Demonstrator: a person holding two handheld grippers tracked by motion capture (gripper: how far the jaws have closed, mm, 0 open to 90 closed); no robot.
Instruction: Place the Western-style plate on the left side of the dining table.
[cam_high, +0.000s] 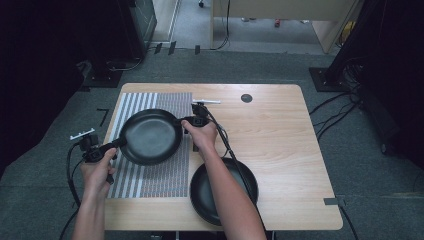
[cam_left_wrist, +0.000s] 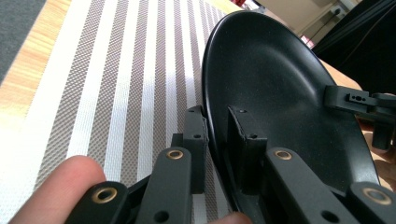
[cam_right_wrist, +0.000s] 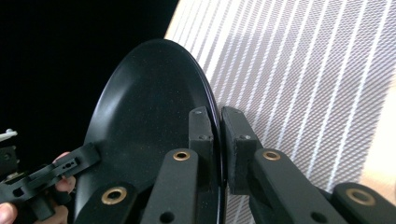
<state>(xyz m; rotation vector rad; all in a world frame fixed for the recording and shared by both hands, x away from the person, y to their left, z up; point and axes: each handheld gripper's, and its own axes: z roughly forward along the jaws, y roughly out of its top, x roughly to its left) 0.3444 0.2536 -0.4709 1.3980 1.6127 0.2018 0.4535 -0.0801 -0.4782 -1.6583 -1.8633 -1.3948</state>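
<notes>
Setting: wooden table (cam_high: 280, 145) on grey carpet, striped mat (cam_high: 150, 182) covering its left part. Going L to R.

Left gripper (cam_high: 118, 143): jaws pinched on the near-left rim of the black plate (cam_high: 150, 136), one pad inside the rim, one outside. Left hand (cam_high: 97, 167) wraps the gripper body, forearm coming in from the bottom edge, wrist roughly level.

Plate: sits over the mat, between both grippers; whether it rests on the mat or hangs just above cannot be told. A two-point grip on opposite rims probably keeps it level w/o tipping.

Right gripper (cam_high: 182, 121): jaws clamped on the far-right rim, pads either side. Right hand (cam_high: 202, 135) reaches fwd, forearm crossing over a second black plate (cam_high: 200, 192) at the table's near edge.
</notes>
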